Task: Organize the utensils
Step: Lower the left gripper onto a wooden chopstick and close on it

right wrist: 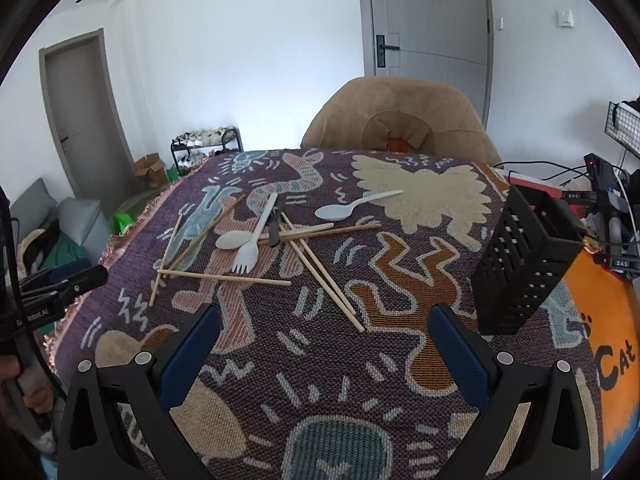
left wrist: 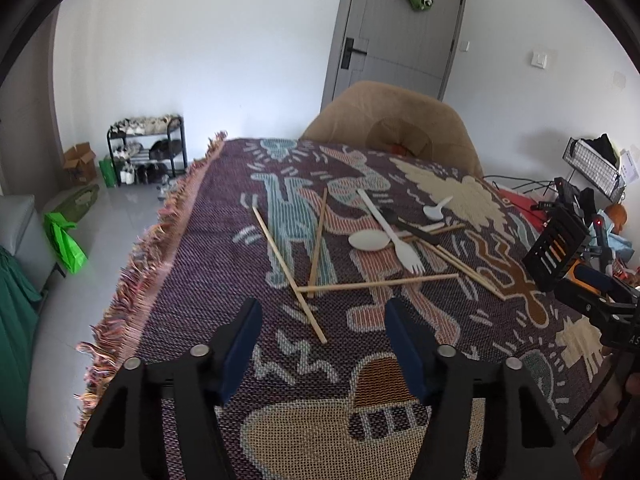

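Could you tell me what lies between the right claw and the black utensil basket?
Nothing: in the right wrist view only bare patterned tablecloth separates the right claw from the black basket.

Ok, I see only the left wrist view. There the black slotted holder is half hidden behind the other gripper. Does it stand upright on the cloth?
Observer: Yes. The black slotted plastic holder stands upright near the right edge of the patterned woven cloth, apart from the pile of chopsticks and plastic cutlery.
Operator: And the right gripper, does it carry something?
Observer: No. The right gripper has its fingers open, with nothing between them.
Operator: What lies beyond the holder?
Observer: An orange mat with the black letters "Cat", just to the holder's right.
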`<state>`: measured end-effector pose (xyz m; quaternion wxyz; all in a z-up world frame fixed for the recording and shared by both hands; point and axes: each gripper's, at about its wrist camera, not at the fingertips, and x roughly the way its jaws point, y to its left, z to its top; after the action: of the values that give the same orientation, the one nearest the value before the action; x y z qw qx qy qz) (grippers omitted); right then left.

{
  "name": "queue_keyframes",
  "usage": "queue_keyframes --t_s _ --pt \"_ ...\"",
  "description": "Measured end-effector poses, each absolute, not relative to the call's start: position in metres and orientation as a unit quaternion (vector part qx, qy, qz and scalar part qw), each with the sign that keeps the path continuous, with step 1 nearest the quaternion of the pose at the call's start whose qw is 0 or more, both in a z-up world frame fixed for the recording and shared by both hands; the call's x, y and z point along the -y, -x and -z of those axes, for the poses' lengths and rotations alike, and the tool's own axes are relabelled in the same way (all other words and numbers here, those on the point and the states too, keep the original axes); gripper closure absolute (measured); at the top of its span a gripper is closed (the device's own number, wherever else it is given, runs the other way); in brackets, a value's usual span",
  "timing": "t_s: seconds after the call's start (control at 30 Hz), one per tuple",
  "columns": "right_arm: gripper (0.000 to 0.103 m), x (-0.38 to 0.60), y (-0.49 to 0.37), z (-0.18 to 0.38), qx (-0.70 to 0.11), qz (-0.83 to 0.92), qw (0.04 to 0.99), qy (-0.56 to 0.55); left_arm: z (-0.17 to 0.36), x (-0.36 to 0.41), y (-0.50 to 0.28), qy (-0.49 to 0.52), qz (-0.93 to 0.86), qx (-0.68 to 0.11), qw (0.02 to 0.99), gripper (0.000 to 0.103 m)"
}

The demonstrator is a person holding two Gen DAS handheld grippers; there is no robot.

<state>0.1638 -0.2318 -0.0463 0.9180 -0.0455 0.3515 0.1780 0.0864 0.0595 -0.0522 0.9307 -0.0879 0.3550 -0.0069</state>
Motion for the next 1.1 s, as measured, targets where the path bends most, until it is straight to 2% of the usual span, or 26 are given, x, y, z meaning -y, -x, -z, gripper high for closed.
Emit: queue_keyframes --t_s 0.27,0.77,0.87,0.93,1.0,1.1 --pt "0.015 0.230 -0.184 0.062 -0.378 -0.198 0.902 0.058 0.077 -0.054 -0.106 0.096 0.006 -0.386 0.917 0.061" --pt "0.016 0.228 -0.201 0.078 -0.397 -0.214 0.891 0.058 0.112 -0.032 -0.138 0.032 -0.061 -0.428 0.901 0.076" --pt "0.016 0.220 -0.205 0.080 -0.397 -0.223 0.887 0.075 0.112 -0.030 -0.135 0.026 -0.064 -0.428 0.901 0.091" --pt "0.017 0.213 -0.209 0.082 -0.399 -0.236 0.881 0.092 0.112 -0.030 -0.132 0.025 -0.065 -0.428 0.901 0.096" --pt "0.028 0.204 -0.214 0.085 -0.407 -0.257 0.870 0.109 0.111 -0.035 -0.128 0.034 -0.063 -0.429 0.900 0.099" --pt "0.034 0.193 -0.225 0.091 -0.420 -0.284 0.853 0.128 0.108 -0.041 -0.121 0.046 -0.066 -0.427 0.901 0.099"
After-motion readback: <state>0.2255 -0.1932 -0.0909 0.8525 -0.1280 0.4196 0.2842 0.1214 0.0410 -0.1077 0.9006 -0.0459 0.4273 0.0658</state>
